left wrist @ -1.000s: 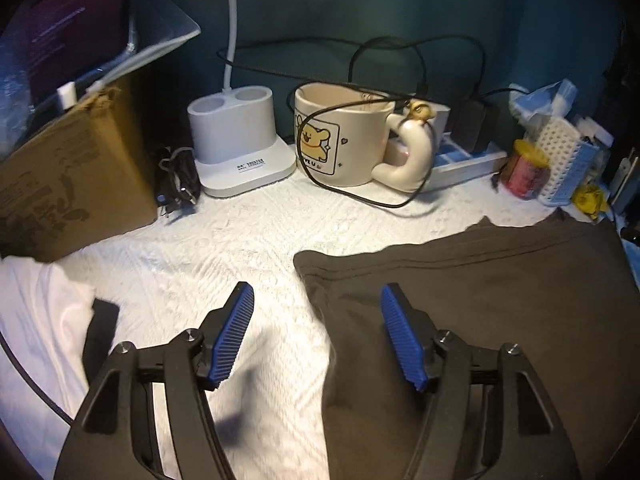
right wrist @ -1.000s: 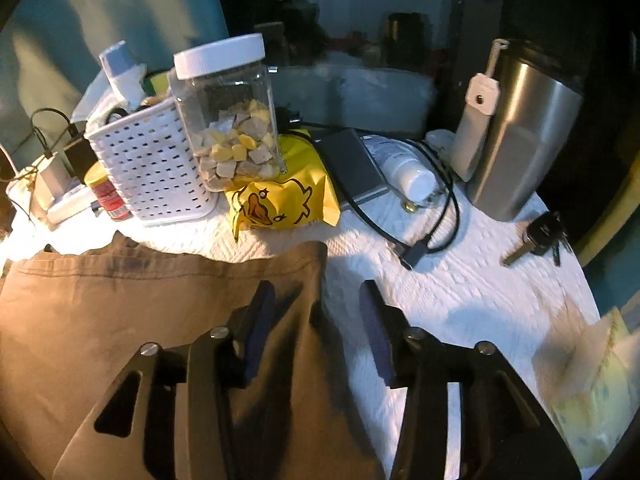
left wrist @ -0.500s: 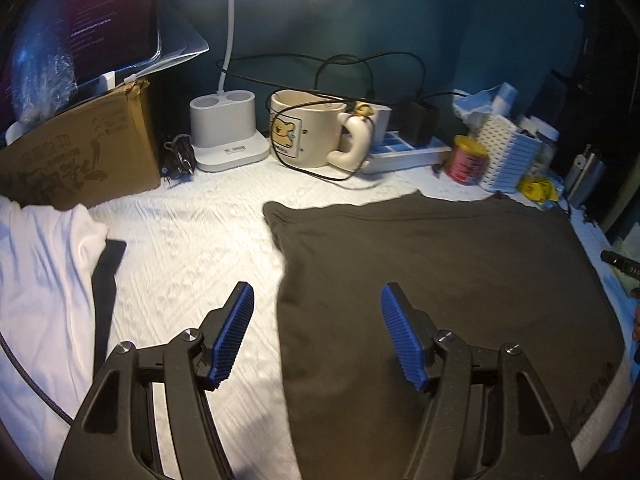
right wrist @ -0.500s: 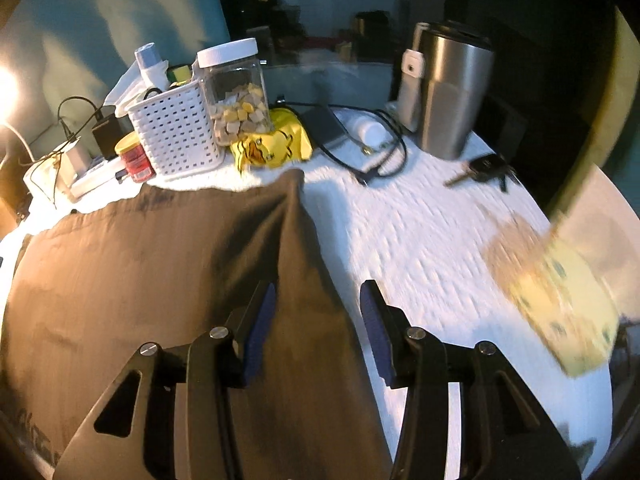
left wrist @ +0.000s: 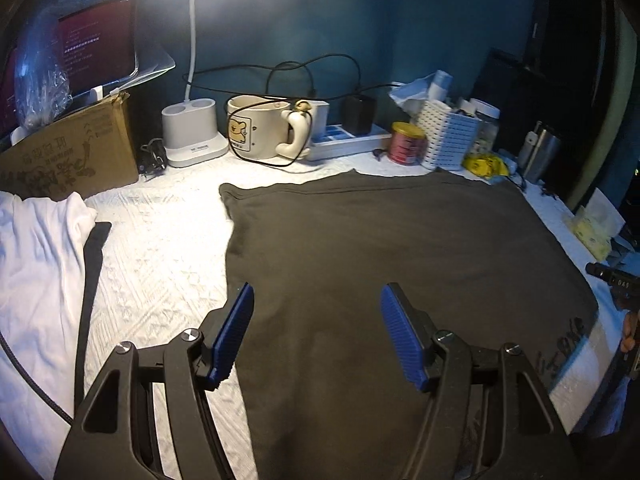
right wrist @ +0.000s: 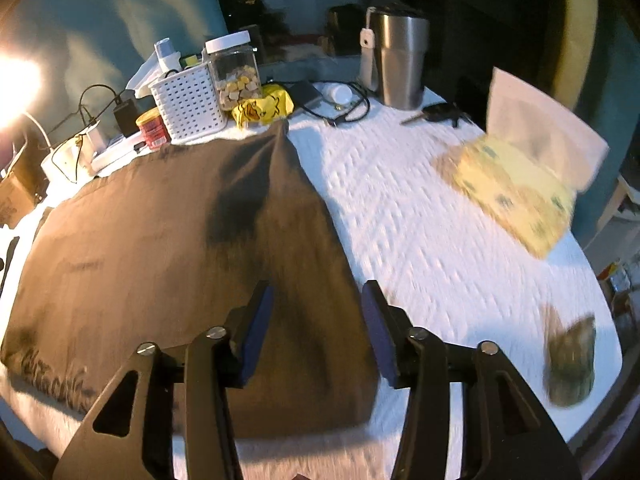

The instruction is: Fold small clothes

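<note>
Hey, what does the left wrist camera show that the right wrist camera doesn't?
Only the left wrist view: a white garment, a cardboard box, a lit screen, the lamp base and a cream mug.

Only the right wrist view: a steel tumbler, keys, a yellow tissue pack and a full look at the snack jar.

Both: the dark garment spread flat on the white cover, the white basket, the red tin and a yellow duck-print packet.
</note>
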The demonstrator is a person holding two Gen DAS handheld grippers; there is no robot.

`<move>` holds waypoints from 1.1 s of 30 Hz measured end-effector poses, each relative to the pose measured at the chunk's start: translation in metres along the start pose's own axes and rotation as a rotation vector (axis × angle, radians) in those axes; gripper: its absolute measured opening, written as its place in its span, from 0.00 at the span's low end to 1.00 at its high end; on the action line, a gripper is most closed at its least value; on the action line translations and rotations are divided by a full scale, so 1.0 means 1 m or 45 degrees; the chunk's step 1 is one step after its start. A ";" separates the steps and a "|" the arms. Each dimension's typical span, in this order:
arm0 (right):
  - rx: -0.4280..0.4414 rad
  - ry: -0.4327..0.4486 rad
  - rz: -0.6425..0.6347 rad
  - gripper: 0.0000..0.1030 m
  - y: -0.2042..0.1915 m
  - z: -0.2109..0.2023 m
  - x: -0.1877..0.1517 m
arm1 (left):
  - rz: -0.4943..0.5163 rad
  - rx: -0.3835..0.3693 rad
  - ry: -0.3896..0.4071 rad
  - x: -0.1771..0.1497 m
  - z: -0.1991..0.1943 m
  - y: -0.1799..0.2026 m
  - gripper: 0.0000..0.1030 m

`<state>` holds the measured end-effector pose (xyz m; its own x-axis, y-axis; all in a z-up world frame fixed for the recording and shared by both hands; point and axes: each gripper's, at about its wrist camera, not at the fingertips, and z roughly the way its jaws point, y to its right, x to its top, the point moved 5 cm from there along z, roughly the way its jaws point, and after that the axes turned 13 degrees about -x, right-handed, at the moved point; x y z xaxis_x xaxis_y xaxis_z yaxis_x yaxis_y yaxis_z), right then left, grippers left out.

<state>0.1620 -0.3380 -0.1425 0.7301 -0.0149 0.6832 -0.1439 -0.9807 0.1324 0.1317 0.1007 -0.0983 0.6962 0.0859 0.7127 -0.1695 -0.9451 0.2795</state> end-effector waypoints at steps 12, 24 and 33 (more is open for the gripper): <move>-0.007 -0.042 0.062 0.53 0.018 -0.016 -0.045 | 0.018 -0.087 -0.072 -0.031 0.005 0.032 0.64; 0.031 -0.084 0.126 0.63 0.015 -0.010 -0.060 | 0.028 -0.078 -0.125 -0.039 0.015 0.035 0.64; 0.158 -0.088 0.183 0.71 -0.015 0.000 -0.042 | -0.034 -0.022 -0.120 -0.036 0.012 0.009 0.64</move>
<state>0.1340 -0.3228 -0.1730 0.7527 -0.1657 0.6371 -0.1697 -0.9839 -0.0554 0.1139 0.0854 -0.1293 0.7630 0.0804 0.6414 -0.1611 -0.9373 0.3091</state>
